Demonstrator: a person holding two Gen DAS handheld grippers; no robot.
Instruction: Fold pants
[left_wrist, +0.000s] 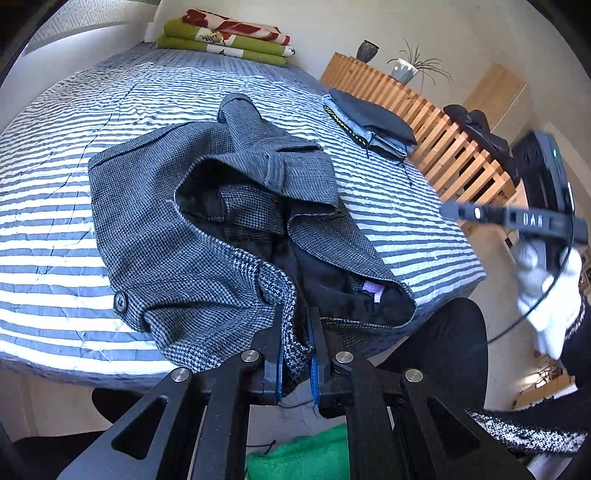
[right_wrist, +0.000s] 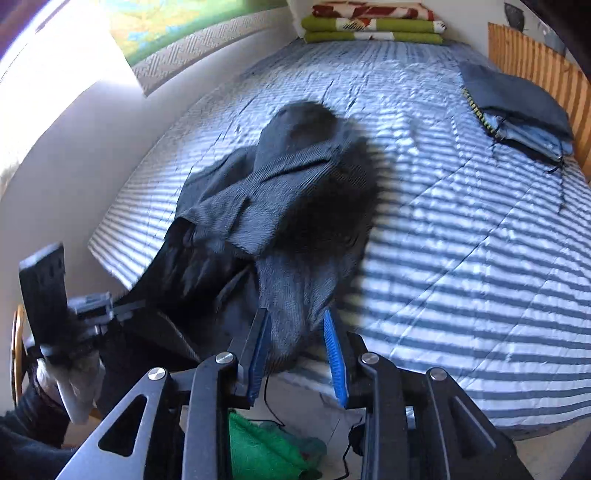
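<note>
Grey tweed pants (left_wrist: 221, 221) lay crumpled on a striped bed (left_wrist: 55, 229), waistband hanging over the near edge. The left gripper (left_wrist: 295, 354) was clenched on the waistband. The right gripper (right_wrist: 299, 354) had cloth between its fingers, blurred; grip could not be told. Folded clothes (left_wrist: 369, 122) lay near the slatted headboard (left_wrist: 443, 140)

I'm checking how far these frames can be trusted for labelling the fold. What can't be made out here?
- Pants, right wrist view: blurred by motion, so weave and folds are lost.
- Right gripper, right wrist view: whether its fingers pinch the cloth between them is unclear.
- Pant legs, left wrist view: hidden under the bunched pants.
- Label inside the waistband, left wrist view: too small to read.
</note>
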